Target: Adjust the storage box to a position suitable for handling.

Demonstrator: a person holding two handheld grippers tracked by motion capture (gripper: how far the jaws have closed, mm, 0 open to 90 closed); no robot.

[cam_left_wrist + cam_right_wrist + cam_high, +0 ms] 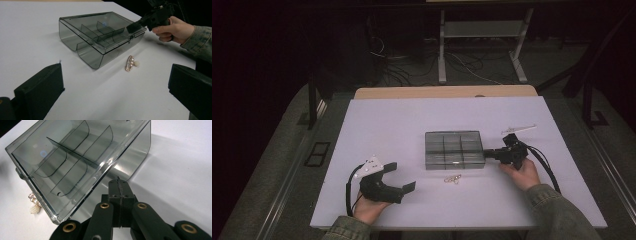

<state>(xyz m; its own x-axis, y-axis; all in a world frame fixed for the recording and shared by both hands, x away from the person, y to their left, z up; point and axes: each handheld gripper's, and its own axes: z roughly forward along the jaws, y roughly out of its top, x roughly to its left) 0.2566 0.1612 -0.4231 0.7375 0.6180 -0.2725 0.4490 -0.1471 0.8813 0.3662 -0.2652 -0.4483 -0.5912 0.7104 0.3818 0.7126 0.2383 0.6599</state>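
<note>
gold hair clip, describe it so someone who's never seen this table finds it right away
Start at the white table and find the smoky clear compartment box near its middle. Just in front of the box, on the person's side, lies the gold hair clip, apart from the box wall. It is the small shiny piece with pale pearl-like beads, unlike the white clip beyond the right gripper.

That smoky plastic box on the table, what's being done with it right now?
A person works at a white table with a gripper in each hand. The right gripper, jaws shut, has its tip at the edge of the clear grey compartment box, whose lid looks closed. The left gripper rests open near the table's front edge, apart from everything. A small gold hair clip lies on the table just in front of the box.
</note>
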